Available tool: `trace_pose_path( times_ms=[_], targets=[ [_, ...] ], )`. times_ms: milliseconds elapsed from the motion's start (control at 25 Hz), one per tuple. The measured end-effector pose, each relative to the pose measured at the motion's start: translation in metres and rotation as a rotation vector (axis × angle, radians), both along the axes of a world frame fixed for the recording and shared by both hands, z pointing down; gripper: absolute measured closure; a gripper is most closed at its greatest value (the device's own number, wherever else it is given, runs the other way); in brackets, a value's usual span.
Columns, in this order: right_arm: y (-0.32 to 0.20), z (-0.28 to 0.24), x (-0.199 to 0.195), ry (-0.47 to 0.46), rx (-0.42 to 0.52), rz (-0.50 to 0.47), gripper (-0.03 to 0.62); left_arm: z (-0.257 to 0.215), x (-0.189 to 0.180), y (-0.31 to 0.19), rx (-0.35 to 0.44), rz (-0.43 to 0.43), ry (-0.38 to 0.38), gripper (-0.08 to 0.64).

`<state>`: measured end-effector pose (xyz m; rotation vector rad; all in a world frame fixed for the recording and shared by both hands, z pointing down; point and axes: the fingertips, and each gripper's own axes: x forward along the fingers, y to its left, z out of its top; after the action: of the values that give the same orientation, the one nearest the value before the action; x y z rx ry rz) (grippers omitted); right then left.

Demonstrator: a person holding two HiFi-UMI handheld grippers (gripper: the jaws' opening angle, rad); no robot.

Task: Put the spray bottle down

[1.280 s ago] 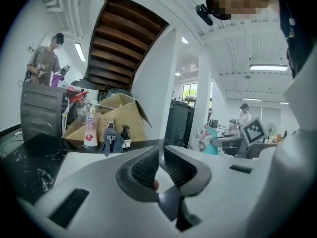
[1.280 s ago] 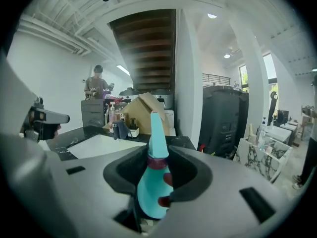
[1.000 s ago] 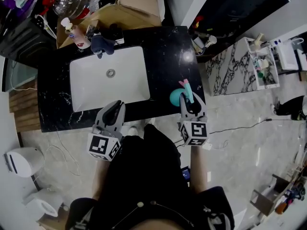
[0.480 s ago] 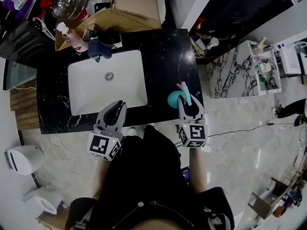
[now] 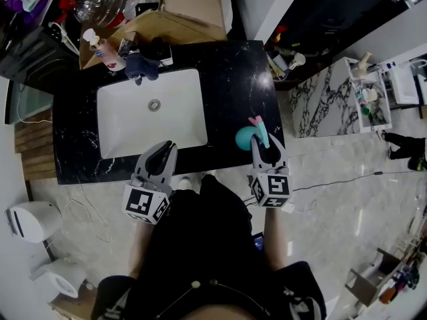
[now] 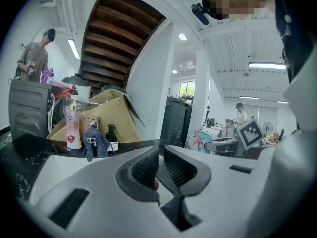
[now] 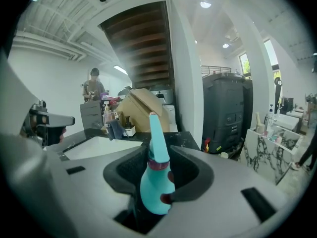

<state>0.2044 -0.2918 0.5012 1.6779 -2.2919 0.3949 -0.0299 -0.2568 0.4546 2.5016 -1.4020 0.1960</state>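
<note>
My right gripper [image 5: 262, 145] is shut on a teal spray bottle [image 5: 245, 137] with a pink collar. It holds the bottle over the front right corner of the black counter [image 5: 233, 79]. In the right gripper view the bottle [image 7: 156, 182] stands upright between the pads, its nozzle pointing up and away, gripped by the right gripper [image 7: 158, 157] on its body. Whether its base touches the counter is hidden. My left gripper [image 5: 160, 153] hovers at the counter's front edge before the white sink [image 5: 152, 109]. The left gripper [image 6: 159, 157] is shut with nothing between its pads.
A pump soap bottle [image 5: 100, 45], a blue cloth [image 5: 141, 65] and a small dark bottle [image 6: 112, 138] stand behind the sink. A cardboard box [image 5: 180, 12] leans at the back. A marble-patterned cabinet [image 5: 320, 99] stands to the right. Other people stand far off.
</note>
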Motion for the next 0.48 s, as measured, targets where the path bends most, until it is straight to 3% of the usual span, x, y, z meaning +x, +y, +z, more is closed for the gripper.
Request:
trace_pose_path(
  times_ms=[240, 480],
  targets=[
    [0.01, -0.007, 0.022, -0.045, -0.001, 0.105, 0.462, -0.002, -0.009, 0.011, 0.002, -0.005, 0.007, 0.523],
    [0.013, -0.006, 0.019, -0.034, 0.011, 0.091, 0.488, 0.001, -0.019, 0.029, 0.001, 0.016, 0.007, 0.523]
  ],
)
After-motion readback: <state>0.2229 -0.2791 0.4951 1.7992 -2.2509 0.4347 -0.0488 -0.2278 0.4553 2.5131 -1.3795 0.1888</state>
